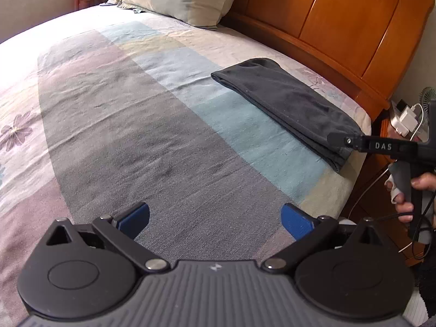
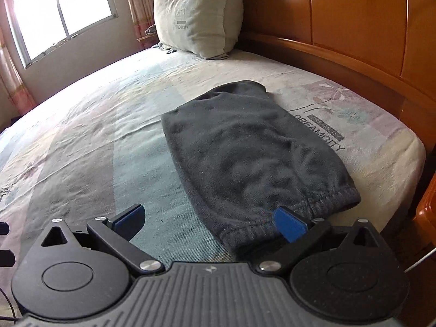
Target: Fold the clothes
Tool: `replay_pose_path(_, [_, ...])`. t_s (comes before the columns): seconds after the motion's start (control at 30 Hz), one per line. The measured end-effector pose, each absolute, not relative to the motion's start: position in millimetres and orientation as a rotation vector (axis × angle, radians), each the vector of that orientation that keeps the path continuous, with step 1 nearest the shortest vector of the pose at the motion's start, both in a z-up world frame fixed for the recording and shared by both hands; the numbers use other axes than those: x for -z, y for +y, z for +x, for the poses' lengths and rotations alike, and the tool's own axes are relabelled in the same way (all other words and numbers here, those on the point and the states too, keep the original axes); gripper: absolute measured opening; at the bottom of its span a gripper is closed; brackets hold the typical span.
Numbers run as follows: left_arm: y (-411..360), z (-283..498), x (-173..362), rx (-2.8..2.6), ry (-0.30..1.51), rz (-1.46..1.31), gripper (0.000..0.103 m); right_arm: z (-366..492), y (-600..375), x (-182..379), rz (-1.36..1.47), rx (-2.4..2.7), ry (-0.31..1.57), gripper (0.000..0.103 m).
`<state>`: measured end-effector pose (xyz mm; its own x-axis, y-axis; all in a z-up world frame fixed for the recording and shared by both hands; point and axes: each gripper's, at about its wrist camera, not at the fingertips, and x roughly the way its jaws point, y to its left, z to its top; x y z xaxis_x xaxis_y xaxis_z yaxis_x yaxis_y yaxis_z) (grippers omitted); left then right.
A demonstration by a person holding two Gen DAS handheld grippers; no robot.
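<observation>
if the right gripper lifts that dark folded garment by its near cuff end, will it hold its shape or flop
Probably flop: the dark garment looks like soft fleece, lying slack on the bed sheet, so its layers would likely sag and come unfolded. It seems light for its size, with no stiff parts visible. Its fuzzy surface and gathered cuff should grip well between the right gripper jaws, now open.

— Where are the folded sweatpants (image 2: 245,158)?
— On the bed sheet (image 2: 81,141), near the headboard (image 2: 354,27) on their right.
— And the pillow (image 2: 199,16)?
— Beyond them, propped against that headboard. The window (image 2: 60,11) lies far left.
</observation>
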<state>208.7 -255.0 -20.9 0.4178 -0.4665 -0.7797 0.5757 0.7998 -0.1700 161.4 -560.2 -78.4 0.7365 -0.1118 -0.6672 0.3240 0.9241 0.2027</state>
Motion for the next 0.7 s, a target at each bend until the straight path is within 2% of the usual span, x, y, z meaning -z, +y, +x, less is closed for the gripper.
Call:
replay_pose_path(0.23, [-258,207,20,0.650,0.928,0.129,0.102,163,-551,71,0.311,0.185,0.690,0.103])
replay_pose_path(0.47, [-254,209,20,0.635,0.930,0.122,0.102,169,-547,94,0.357,0.143,0.740,0.103])
replay_pose_path(0.7, [-252,210,22,0.631,0.928,0.113,0.102,162,-581,75,0.330,0.246,0.641,0.103])
